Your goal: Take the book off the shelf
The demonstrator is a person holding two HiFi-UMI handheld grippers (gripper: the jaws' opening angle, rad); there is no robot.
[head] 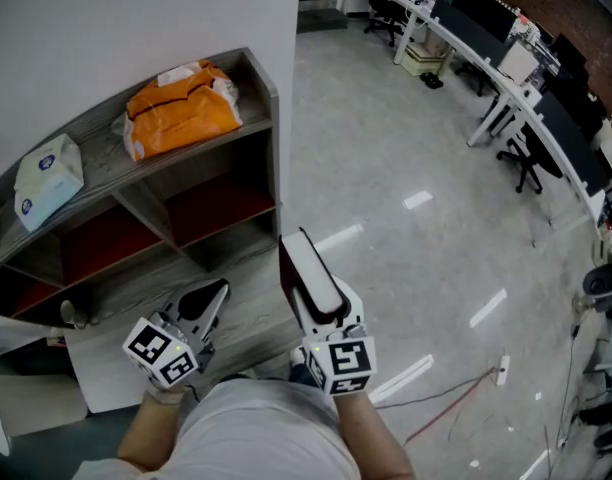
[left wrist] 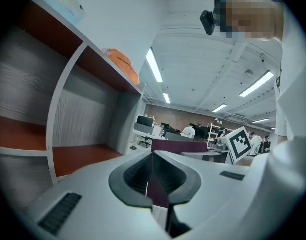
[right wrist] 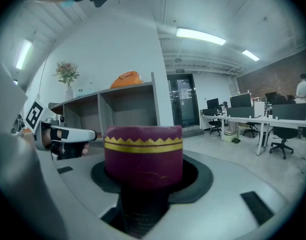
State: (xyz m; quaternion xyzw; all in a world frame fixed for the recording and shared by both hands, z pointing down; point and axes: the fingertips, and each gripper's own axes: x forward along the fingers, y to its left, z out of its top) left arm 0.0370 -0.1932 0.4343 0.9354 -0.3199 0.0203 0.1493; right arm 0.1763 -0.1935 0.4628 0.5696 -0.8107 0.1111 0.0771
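A thick maroon book with a gold zigzag band stands upright out in front of the shelf, clear of it. My right gripper is shut on its lower part, one jaw on each cover. In the right gripper view the book fills the space between the jaws. My left gripper hangs just left of the book, in front of the lower shelf board, with its jaws together and nothing in them. From the left gripper view the book shows beyond the pressed-together pads.
An orange bag and a white tissue pack lie on the shelf's top. A white sheet leans at the lower left. Desks and office chairs line the far right. Cables trail on the grey floor.
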